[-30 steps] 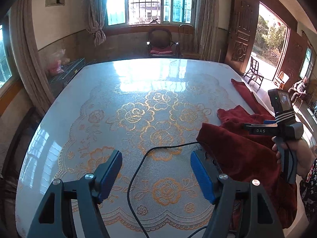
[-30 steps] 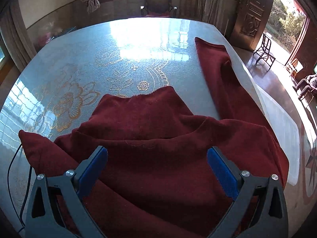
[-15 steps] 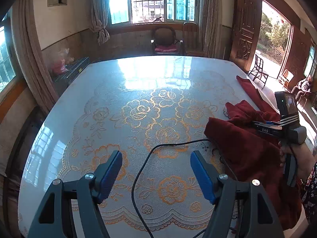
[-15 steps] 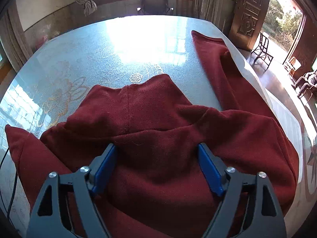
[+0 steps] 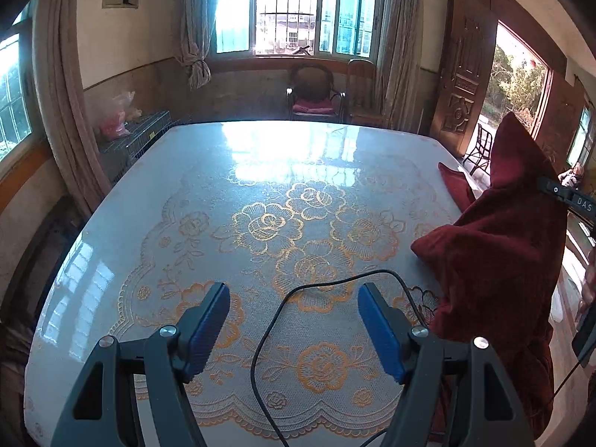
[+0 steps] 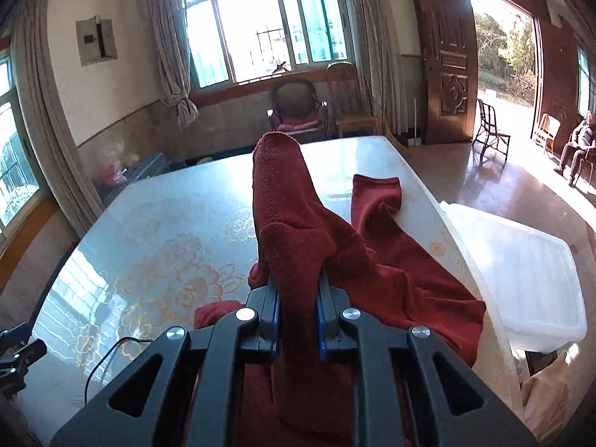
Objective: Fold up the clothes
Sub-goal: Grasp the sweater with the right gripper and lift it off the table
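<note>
Bright window [image 5: 298, 11] backlight, tabletop [image 5: 283, 149] glare, fisheye-warped edges.

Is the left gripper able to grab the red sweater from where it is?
Probably yes. The left gripper is open over the table, and the red sweater hangs just beside it. Only a thin black cable lies between.

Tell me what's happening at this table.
A person is folding a dark red garment with two tools. The right hand-held gripper is closing on a bunched fold of it and holds that part up off the table, while the rest trails on the tabletop. The left hand-held gripper is open and empty above the floral cloth, beside a black cable.
</note>
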A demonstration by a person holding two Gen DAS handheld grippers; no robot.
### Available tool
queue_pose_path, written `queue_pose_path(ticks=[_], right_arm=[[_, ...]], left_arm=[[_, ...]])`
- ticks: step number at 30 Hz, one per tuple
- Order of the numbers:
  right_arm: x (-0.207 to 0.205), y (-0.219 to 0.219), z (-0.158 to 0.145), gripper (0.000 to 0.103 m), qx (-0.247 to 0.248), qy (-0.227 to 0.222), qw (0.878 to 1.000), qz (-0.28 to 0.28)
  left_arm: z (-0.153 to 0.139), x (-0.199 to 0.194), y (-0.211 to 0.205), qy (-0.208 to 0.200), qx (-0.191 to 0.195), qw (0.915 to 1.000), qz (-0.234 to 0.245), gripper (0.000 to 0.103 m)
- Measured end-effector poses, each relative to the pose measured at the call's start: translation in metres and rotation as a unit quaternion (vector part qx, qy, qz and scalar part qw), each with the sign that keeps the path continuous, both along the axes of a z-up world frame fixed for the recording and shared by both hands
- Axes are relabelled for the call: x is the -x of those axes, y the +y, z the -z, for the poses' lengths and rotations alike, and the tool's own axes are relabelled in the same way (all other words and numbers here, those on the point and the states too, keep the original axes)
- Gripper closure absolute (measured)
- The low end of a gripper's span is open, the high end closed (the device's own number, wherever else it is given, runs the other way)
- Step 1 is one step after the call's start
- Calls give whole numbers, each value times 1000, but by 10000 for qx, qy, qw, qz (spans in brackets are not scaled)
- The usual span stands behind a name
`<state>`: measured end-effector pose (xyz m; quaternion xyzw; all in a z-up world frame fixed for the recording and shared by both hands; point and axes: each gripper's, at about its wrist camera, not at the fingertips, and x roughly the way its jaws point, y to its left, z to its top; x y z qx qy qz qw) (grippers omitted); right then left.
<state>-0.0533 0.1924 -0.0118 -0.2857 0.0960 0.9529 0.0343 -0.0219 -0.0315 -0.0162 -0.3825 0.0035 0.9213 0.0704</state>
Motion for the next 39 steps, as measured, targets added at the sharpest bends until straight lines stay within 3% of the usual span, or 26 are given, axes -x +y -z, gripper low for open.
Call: queue_pose_path(ticks=[4,7,13,17,20,23,26,27,29,31,32,34,36,37,39], right_arm=[[-36,-23,-78,87,-118,905,9954,-294],[-64,-51,-132,87,-257,1524,9853,-726],[-120,-135,-214,88,-343,2385,9476,-2098],[-147,-181,-253,88,191,2840,9042,-3184],[-154,-206,-277,88,783,3075,8591,-4015],[-145,-220,-292,88,1580,3146,8122,-4651],[-113,-233,-295,88,2245,3114,7794,-4951],[-95,-236,-292,88,2435,3039,7762,-4958],[-49,-240,-277,88,2756,2795,7828,-4829],[9,-242,-242,88,3114,2290,7999,-4590],[40,-239,-218,87,3262,1969,8126,-4409],[99,-235,-158,87,3262,1232,8500,-3950],[152,-227,-92,82,2866,392,8980,-3315],[179,-220,-57,80,2669,-82,9163,-2984],[204,-195,11,68,2613,-1009,9326,-2276]], left_arm=[[-10,-1,-12,192,-160,9996,-100,30],[-21,-4,-24,397,-297,9986,-190,30],[-48,-11,-69,721,-553,9945,-529,30],[-75,-28,-124,950,-691,9879,-1009,30],[-100,-46,-176,1115,-696,9779,-1628,30],[-124,-77,-239,1301,-847,9586,-2385,30],[-140,-113,-289,1570,-864,9309,-3183,30],[-144,-122,-300,1628,-820,9234,-3378,30],[-144,-136,-317,1784,-699,9093,-3694,30],[-134,-140,-324,1689,-575,9040,-3886,30],[-126,-138,-325,1597,-585,9046,-3908,30],[-108,-133,-323,1400,-624,9077,-3905,30],[-88,-129,-319,1189,-677,9125,-3856,30],[-76,-120,-313,1011,-637,9181,-3778,30],[-50,-103,-298,657,-547,9307,-3556,30]])
